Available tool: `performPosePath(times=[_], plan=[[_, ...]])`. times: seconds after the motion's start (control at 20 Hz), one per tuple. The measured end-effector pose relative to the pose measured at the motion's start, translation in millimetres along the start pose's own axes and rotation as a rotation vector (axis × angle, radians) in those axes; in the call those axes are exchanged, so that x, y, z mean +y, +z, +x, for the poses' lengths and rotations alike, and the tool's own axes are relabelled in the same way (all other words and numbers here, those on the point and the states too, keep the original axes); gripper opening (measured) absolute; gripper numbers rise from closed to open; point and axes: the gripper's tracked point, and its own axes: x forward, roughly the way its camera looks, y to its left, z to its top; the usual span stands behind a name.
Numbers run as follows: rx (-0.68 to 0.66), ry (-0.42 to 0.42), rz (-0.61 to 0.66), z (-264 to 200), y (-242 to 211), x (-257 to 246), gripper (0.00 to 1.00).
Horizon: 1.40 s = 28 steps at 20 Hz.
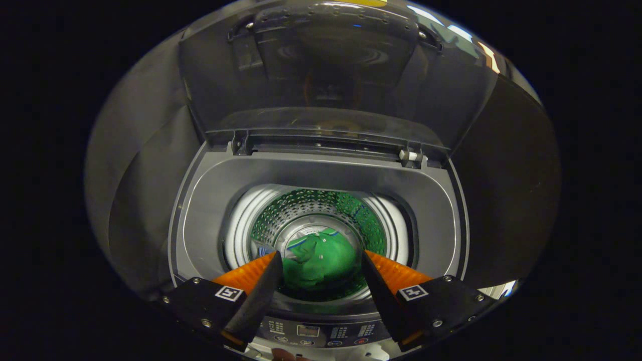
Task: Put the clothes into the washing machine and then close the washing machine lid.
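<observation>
The gripper (319,260) hangs over the mouth of the washing machine (200,220) with its two orange-backed fingers (251,273) spread wide and nothing between them, so it is released. The clothes (321,258), a green garment with a bit of blue and white trim, lie crumpled at the bottom of the perforated drum (311,205), well below the machine's grey top rim and seen through the gap between the fingers. Loading looks done, and what remains is the lid (331,65), which stands raised behind the drum opening, hinged along the back edge of the rim. The garment reads as soft, light and limp; if it needed another push it would fold and drape rather than resist, and any bunched ridge of cloth would do for a pinch. The lid is another matter: a broad, rigid, glossy dark panel that probably offers little friction and likely swings freely on its hinge. The sensible place to take it is its free upper edge, farthest from the hinge, where a light pull or a push from behind tips it forward over the drum. It may drop under its own weight past the balance point, so guiding it down seems wiser than letting it slam. The control panel (316,332) sits at the front of the rim, under the fingers.
</observation>
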Motion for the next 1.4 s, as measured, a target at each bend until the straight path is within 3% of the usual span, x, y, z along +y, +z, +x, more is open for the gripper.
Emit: performPosePath(times=[0.25, 0.55, 1.1, 1.4], plan=[[-0.048, -0.005, 0.019, -8.0, 12.8, -1.4, 0.97], [-0.166, -0.019, 0.074, -50.1, 49.1, -1.9, 0.97], [-0.479, -0.111, 0.039, -175.6, 193.3, -4.5, 0.96], [-0.544, -0.123, 0.075, -189.2, 253.2, -22.7, 0.97]])
